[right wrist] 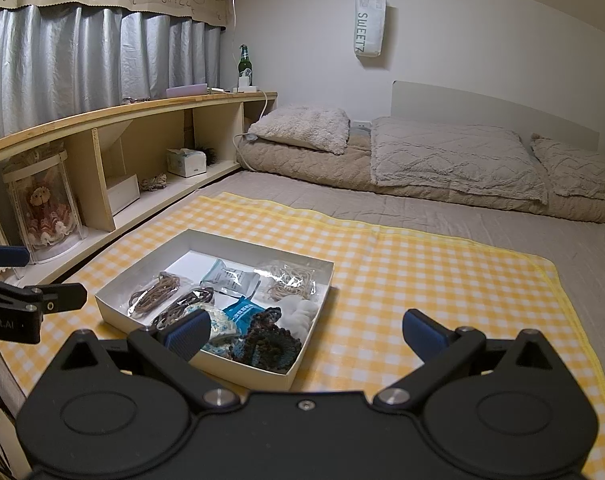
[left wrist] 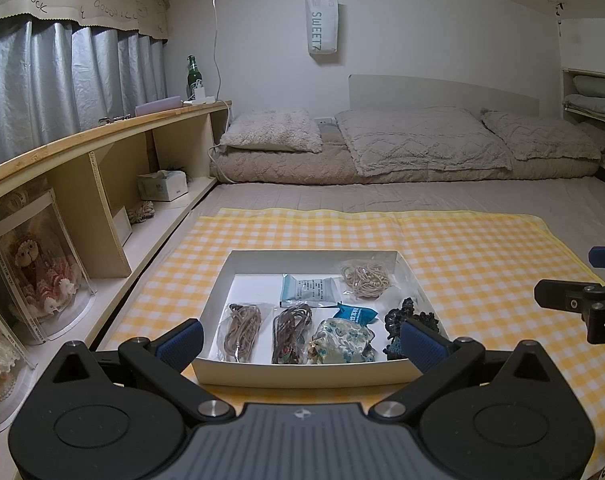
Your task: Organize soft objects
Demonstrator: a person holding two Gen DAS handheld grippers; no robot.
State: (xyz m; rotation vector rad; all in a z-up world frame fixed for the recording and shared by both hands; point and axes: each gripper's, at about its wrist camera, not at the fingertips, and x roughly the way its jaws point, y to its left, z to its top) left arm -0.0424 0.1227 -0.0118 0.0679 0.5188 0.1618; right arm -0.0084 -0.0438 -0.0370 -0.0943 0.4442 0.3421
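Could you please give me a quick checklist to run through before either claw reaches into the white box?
1. Left claw open and empty: ok.
2. Right claw open and empty: ok.
3. White box flat on the checked cloth: ok.
4. Box contents uncovered: ok; dark crocheted piece and bagged brown cords show plainly.
5. Left claw lined up with the box: ok.
6. Where the items should go: cannot tell.

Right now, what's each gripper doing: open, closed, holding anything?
Left gripper: open, holding nothing, fingers either side of the white box.
Right gripper: open, holding nothing, over the box's near corner.
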